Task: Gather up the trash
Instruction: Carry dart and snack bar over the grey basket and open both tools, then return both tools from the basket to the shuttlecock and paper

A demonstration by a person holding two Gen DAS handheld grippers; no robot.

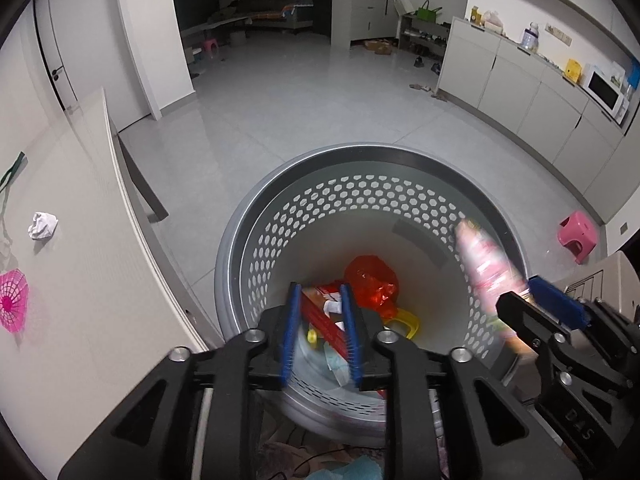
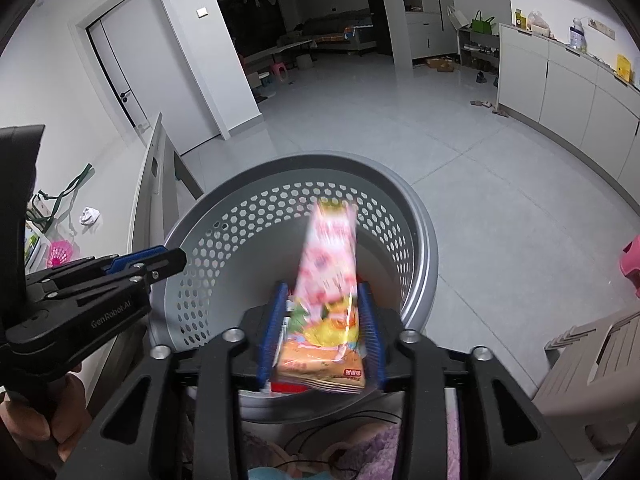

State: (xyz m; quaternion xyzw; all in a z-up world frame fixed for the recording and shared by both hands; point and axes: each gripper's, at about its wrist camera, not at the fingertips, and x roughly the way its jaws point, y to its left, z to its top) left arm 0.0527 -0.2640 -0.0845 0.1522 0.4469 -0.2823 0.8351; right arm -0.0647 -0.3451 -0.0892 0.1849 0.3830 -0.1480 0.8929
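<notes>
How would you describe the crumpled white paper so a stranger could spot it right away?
Start at the pale table left of the grey perforated basket. The crumpled white paper lies on it, beyond the pink mesh piece. It is the only white wad there.

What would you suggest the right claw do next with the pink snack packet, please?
Probably open and let go: the right claw holds the pink plastic snack packet directly above the grey perforated plastic basket, which already contains other trash, so it should drop in.

Both wrist views look down into one basket
</notes>
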